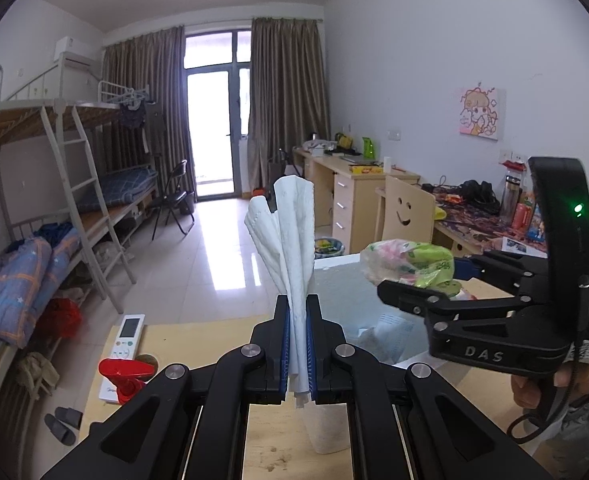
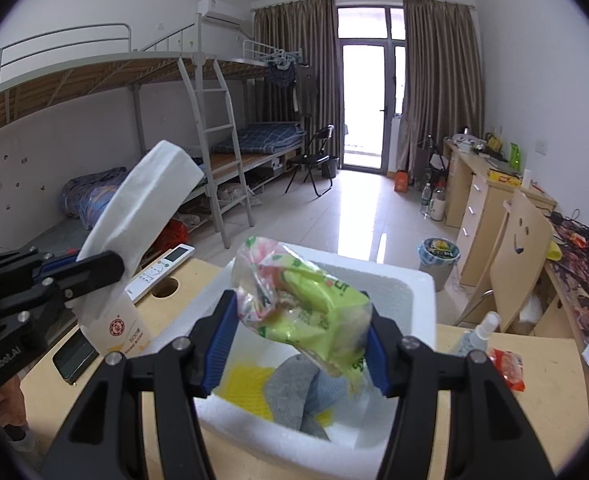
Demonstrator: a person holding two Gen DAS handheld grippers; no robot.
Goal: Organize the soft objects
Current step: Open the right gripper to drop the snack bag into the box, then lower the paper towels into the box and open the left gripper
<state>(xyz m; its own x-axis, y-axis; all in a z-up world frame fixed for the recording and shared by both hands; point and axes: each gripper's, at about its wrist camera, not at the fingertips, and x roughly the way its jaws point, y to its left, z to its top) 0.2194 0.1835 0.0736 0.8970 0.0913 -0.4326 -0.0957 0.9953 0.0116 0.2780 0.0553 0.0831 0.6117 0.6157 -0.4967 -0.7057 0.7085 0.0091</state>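
My left gripper point(image 1: 297, 304) is shut on a folded white tissue point(image 1: 290, 232) that fans out above the pads. It also shows at the left of the right wrist view, where the left gripper point(image 2: 110, 266) holds the tissue point(image 2: 146, 208) over a paper cup point(image 2: 122, 328). My right gripper point(image 2: 300, 312) is shut on a green tissue pack in a clear bag point(image 2: 306, 300), held over the white foam box point(image 2: 422, 292). A grey cloth point(image 2: 294, 392) and a yellow cloth point(image 2: 246, 384) lie in the box. The left wrist view shows the right gripper point(image 1: 422, 280) with the pack point(image 1: 410, 264).
On the wooden table lie a white remote point(image 2: 162, 268), a dark phone point(image 2: 74, 356), a spray bottle point(image 2: 478, 332) and a red packet point(image 2: 506, 368). A red object point(image 1: 126, 372) sits near the remote point(image 1: 124, 344). Bunk beds stand left, desks and a chair right.
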